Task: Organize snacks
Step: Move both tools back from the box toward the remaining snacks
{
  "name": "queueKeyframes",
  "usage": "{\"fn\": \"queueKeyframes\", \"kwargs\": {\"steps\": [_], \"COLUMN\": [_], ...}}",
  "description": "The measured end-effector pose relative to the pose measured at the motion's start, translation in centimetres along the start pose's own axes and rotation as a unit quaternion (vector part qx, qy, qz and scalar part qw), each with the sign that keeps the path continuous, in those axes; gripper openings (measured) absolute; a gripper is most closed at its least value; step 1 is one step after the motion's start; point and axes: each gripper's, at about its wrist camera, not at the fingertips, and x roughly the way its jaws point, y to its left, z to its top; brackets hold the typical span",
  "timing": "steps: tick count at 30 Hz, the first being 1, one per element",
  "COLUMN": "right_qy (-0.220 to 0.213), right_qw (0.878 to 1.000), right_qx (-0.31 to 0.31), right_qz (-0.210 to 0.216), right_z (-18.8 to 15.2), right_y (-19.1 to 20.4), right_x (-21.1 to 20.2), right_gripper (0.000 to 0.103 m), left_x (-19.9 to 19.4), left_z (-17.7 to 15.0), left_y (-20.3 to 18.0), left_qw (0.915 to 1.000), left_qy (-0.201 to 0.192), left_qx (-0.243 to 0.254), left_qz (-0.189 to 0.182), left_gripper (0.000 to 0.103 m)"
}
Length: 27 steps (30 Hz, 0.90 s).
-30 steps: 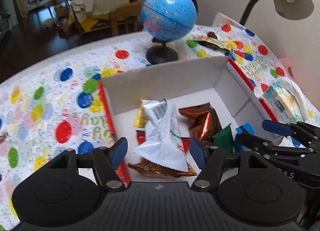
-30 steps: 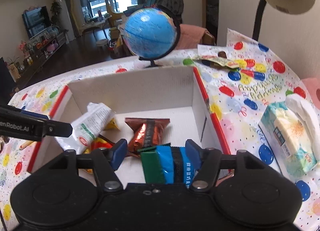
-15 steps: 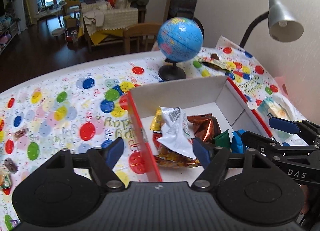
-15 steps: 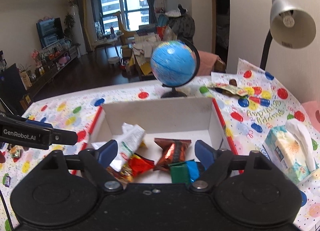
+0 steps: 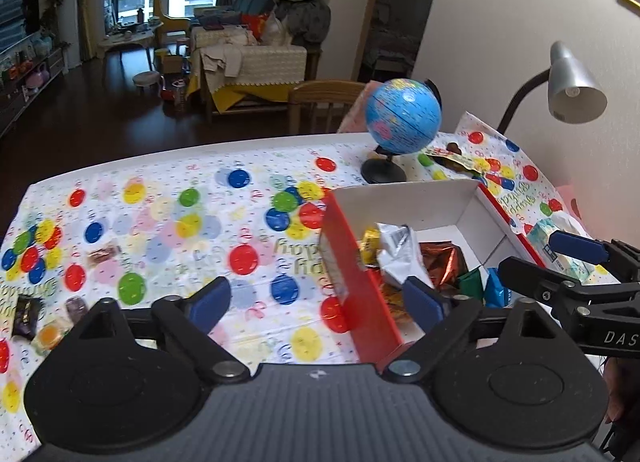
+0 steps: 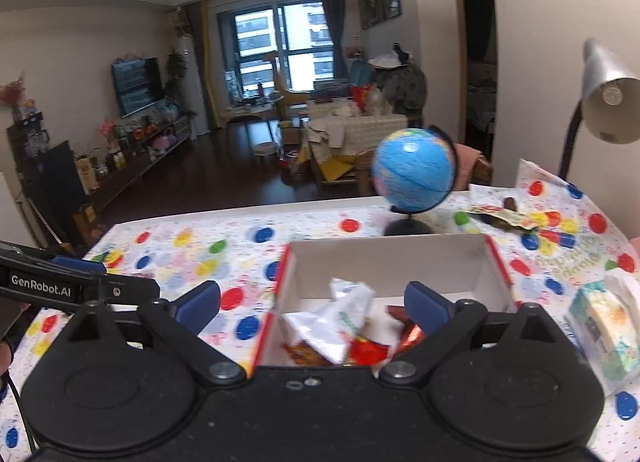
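Note:
A white box with red sides stands on the dotted tablecloth and holds several snacks: a silver-white packet, a copper-brown packet, a green one and a blue one. My left gripper is open and empty, above the box's left wall. My right gripper is open and empty, above the box's near end; it also shows at the right of the left wrist view. Loose small snacks lie on the cloth at the far left.
A blue globe stands behind the box. A grey desk lamp leans over the right side. A tissue pack lies right of the box. A wrapper lies at the back right.
Both grippers have pulled back and up from the box. The right gripper let go of the green and blue packets, which now lie in the box. The left gripper has swung left.

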Motion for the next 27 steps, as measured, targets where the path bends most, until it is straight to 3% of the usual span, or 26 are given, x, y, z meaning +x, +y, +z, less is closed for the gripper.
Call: {"fn": "queueKeyframes", "kwargs": {"steps": [6,15,24,27], "right_qy": [0.004,0.024,0.060,0.075], "right_qw": [1.000,0.998,0.994,0.993], "right_qx": [-0.011,-0.033,-0.051,-0.056], "right_qz": [0.025,0.056,0.076,0.076], "right_z": [-0.2,-0.8,-2.3,-2.8], "right_y": [3.7,9.4,15.0,16.5], "right_x": [0.6,2.2,5.3,6.8], "right_gripper": [0.100,0.100,0.100,0.095], "left_x": [-2.0,-4.4,-6.0,-5.8], "left_z": [-1.5,-4.2,-7.4,-8.2], "left_y": [3.4,9.8,15.9,17.7], "left_qw": [0.9998,0.9987,0.9924,0.9892], "left_qy": [-0.010,-0.006,0.002,0.009], "left_qx": [-0.016,-0.036,-0.065,-0.080], "left_qz": [-0.002,0.036,0.104,0.122], "left_gripper": [0.102,0.103,0.103,0.103]}}
